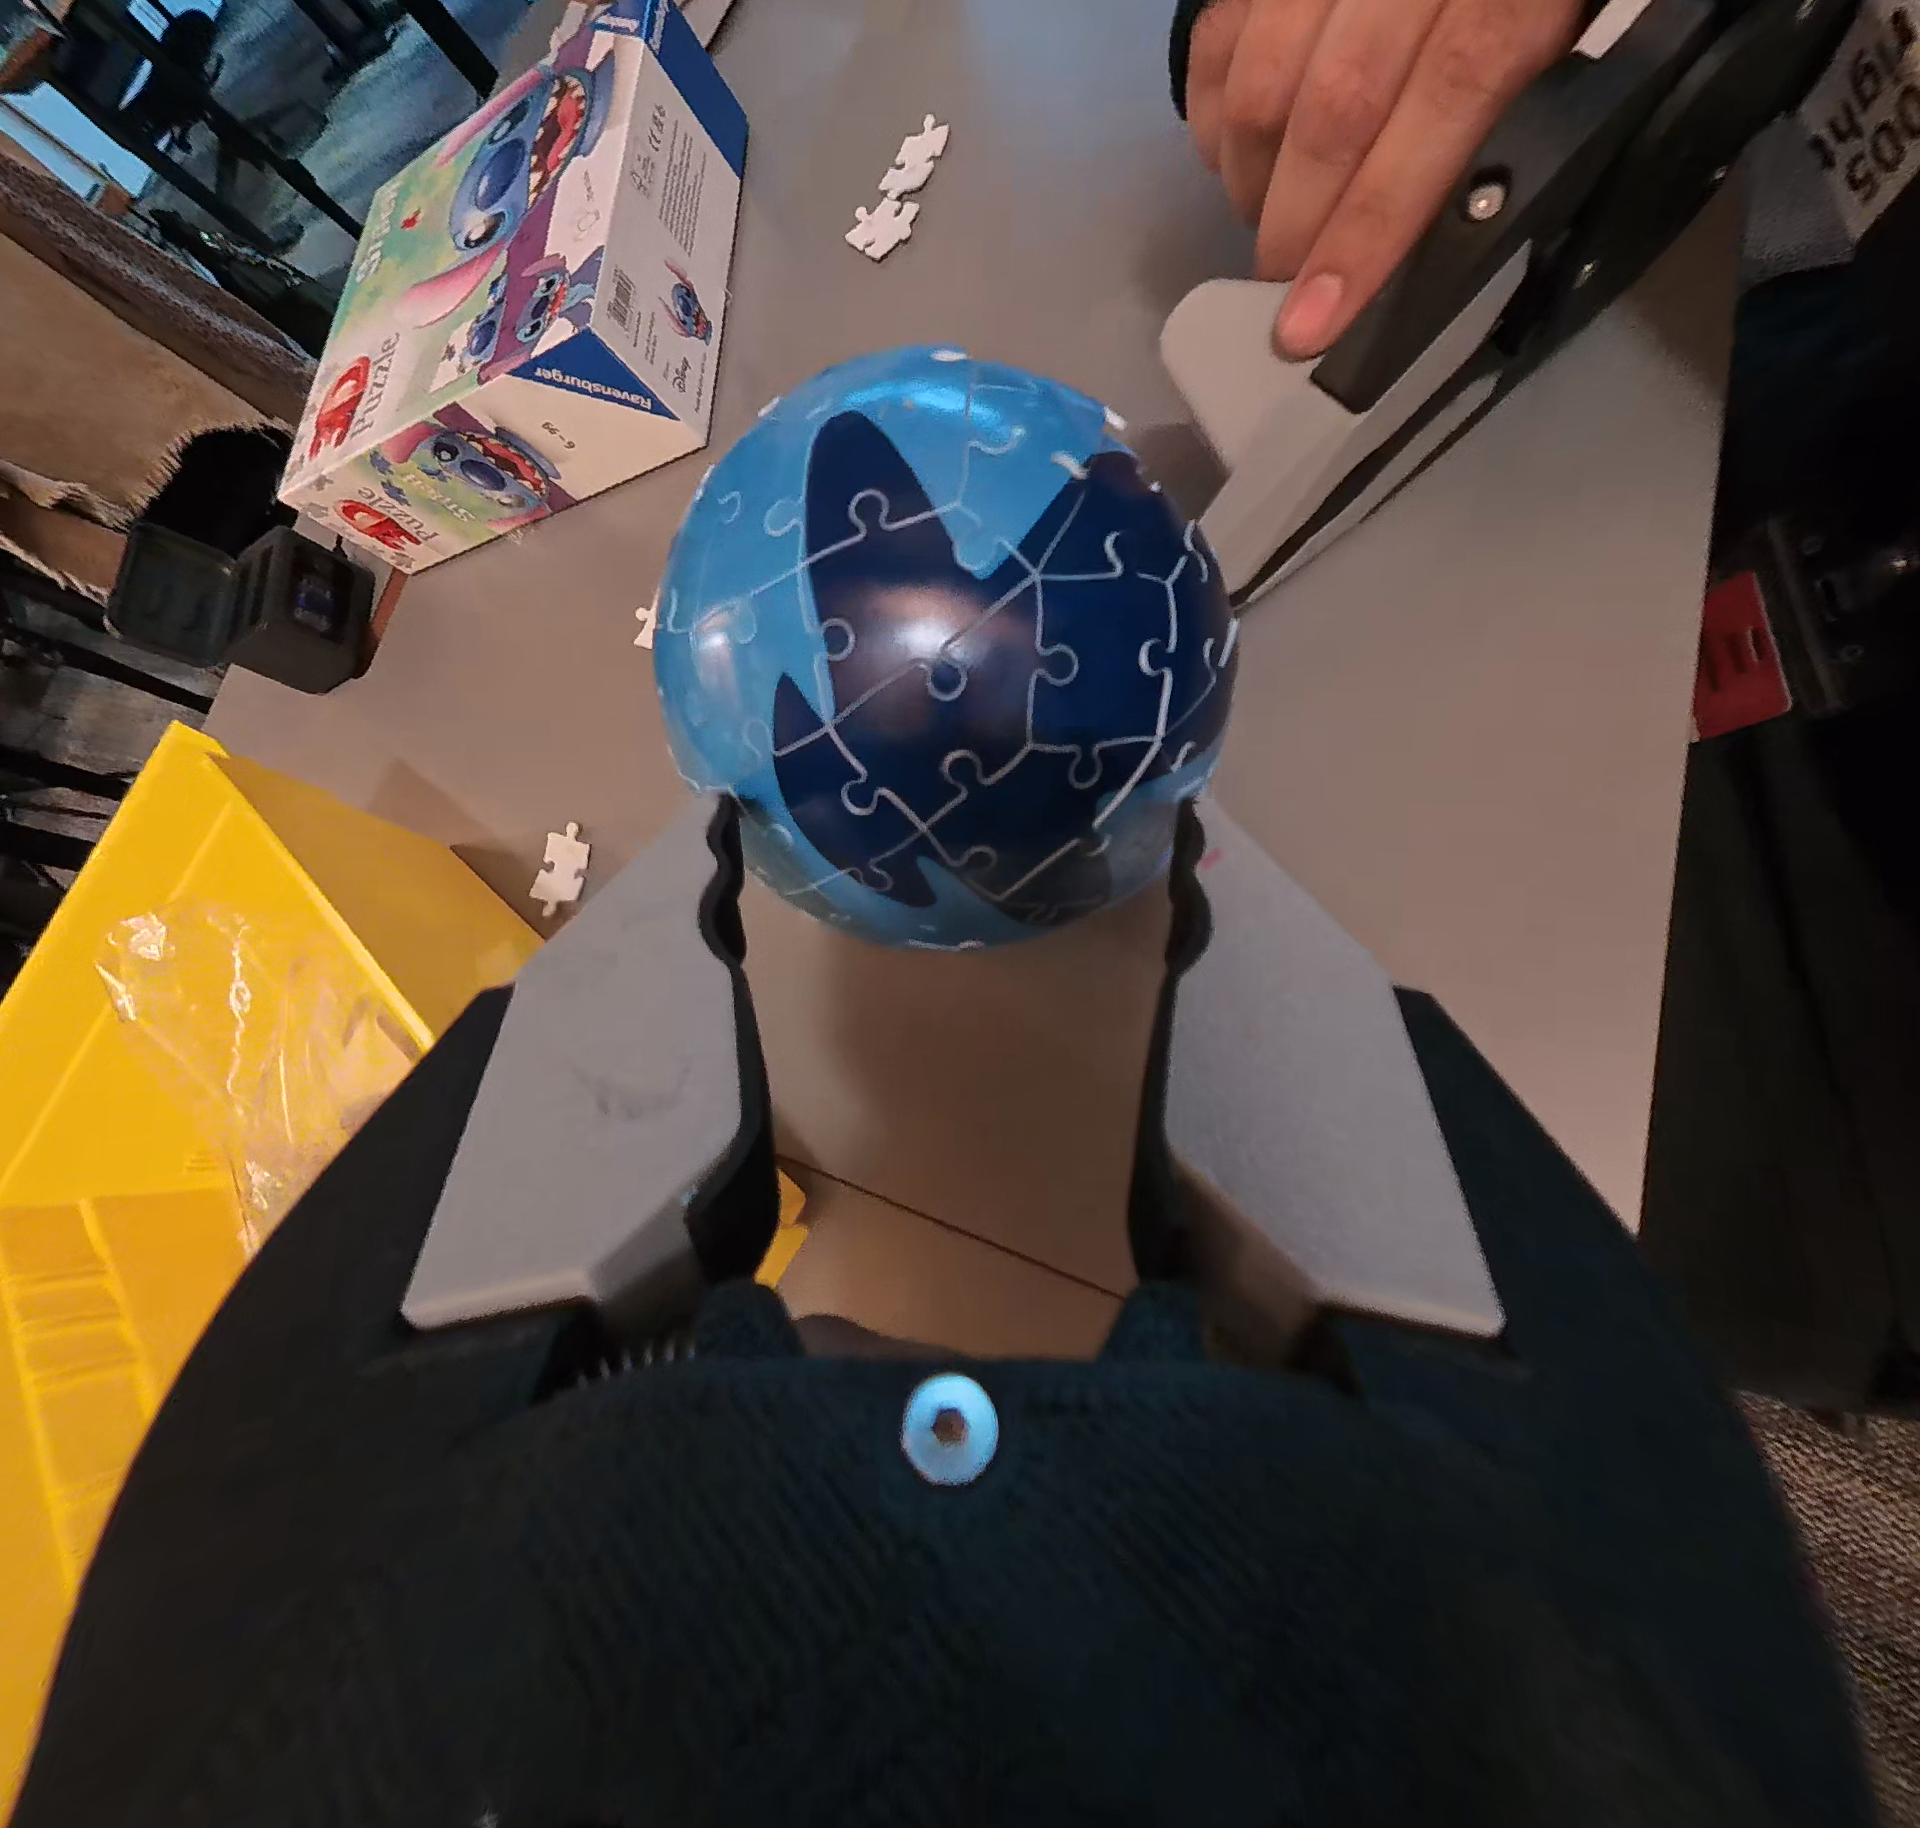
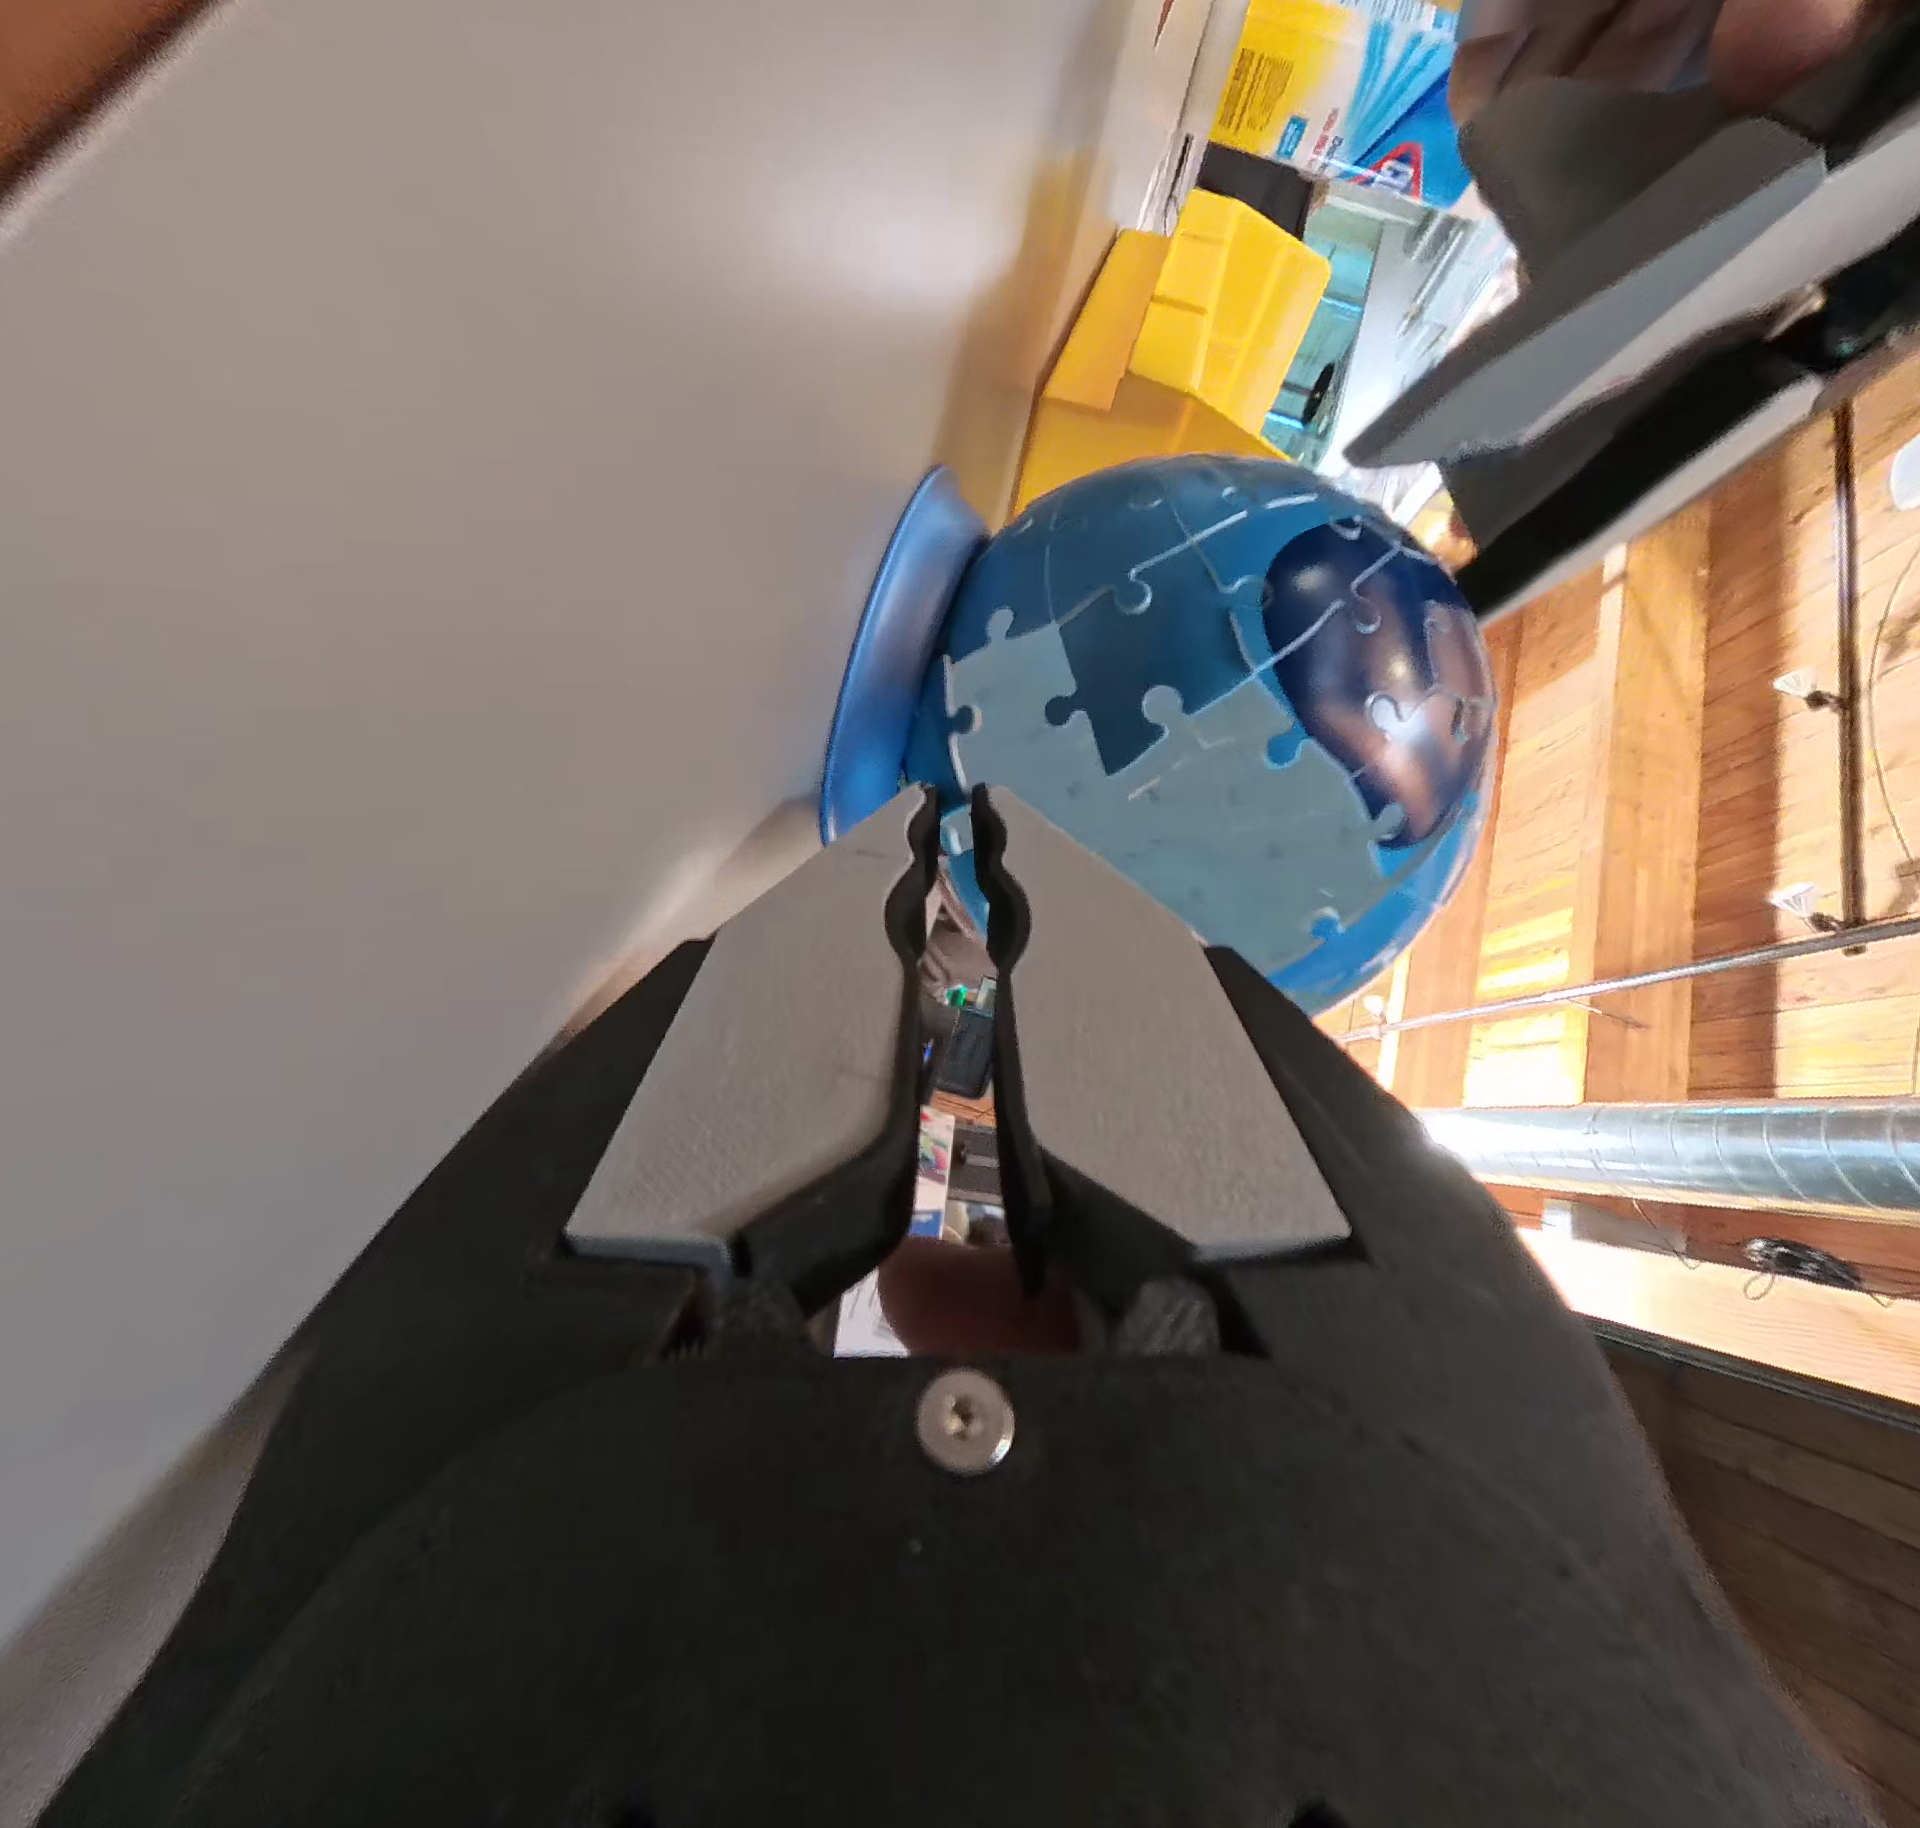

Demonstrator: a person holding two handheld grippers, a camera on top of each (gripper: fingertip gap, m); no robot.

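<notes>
Glossy blue puzzle ball (image 1: 945, 656) sits mid-frame on its blue stand (image 2: 894, 656) on the grey table (image 1: 1455, 843); I judge it light, slick and liable to pop apart. My left gripper (image 1: 956, 843) spans its lower sides, contact unclear, while my right gripper (image 2: 951, 807), nearly closed, pinches a piece at its base.

Left wrist view: looking steeply down, close above the puzzle ball (image 1: 943, 666). Right wrist view: rolled sideways, close beside the same ball (image 2: 1216, 739); both share it.
</notes>
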